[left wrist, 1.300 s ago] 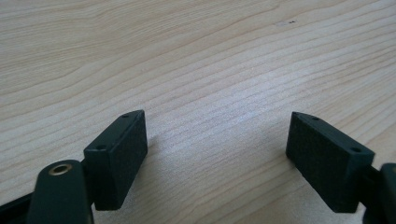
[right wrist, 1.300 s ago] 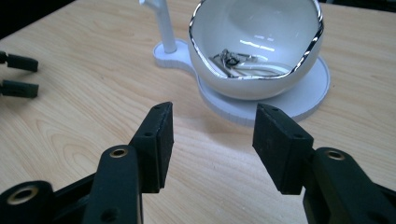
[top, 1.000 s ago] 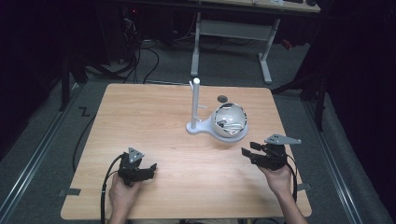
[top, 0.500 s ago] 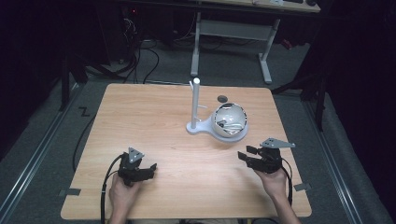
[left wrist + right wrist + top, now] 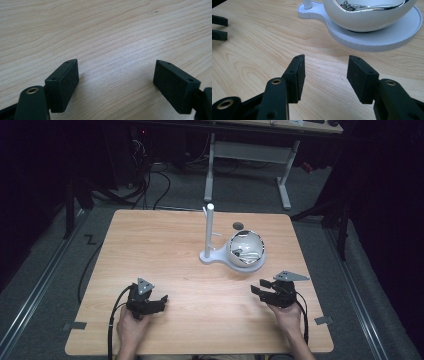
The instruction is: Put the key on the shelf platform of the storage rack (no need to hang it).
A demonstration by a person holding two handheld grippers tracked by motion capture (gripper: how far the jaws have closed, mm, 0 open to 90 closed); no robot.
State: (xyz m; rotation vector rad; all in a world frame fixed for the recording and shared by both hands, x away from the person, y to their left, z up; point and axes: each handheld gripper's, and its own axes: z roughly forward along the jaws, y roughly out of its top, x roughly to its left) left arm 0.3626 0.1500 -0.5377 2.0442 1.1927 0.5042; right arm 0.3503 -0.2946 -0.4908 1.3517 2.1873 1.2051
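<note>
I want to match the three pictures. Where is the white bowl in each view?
High view: bowl right of centre, on the white stand.
Left gripper view: not in it, bare table between open jaws.
Right gripper view: bowl at top right.
Shared landmark: the wood-grain table.

1. From where I stand, no text, label, brand or number can be read on anything here.
2. The counter (image 5: 165, 250) carries bare wood grain, no lettering.
</note>
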